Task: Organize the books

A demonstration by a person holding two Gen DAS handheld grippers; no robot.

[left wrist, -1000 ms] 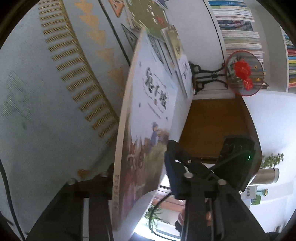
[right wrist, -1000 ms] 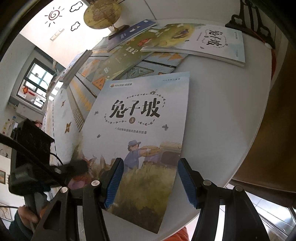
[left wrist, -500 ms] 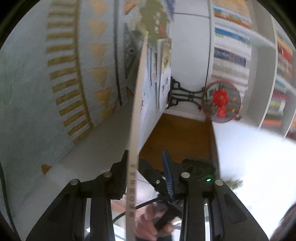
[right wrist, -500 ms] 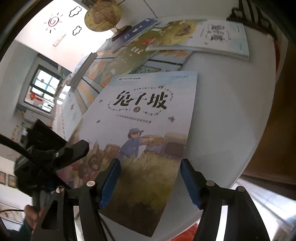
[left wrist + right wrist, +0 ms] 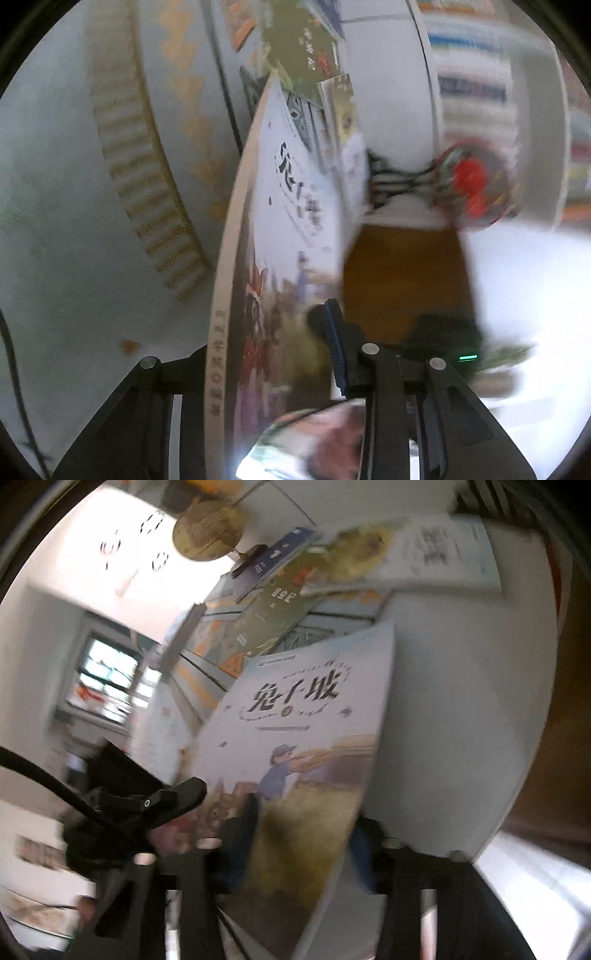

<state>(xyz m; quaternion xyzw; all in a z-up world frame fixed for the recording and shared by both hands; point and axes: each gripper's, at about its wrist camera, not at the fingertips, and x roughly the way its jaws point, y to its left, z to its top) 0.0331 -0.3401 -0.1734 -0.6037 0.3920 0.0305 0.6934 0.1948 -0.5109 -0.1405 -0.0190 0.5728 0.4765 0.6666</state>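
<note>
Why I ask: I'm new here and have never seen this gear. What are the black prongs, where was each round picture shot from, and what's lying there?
There is no robot. A person holds a two-finger tool in each hand, and a wide-angle camera on each looks along its fingers. The black prongs are the jaws.

In the left tool's picture, the left gripper seems to clamp the rabbit book by its spine side, so you see the book nearly edge-on.

In the right tool's picture, the right gripper is blurred, with its jaws apart around the book's lower edge.

On the white table lie a patterned cloth, a green book, a pale book and a globe.
</note>
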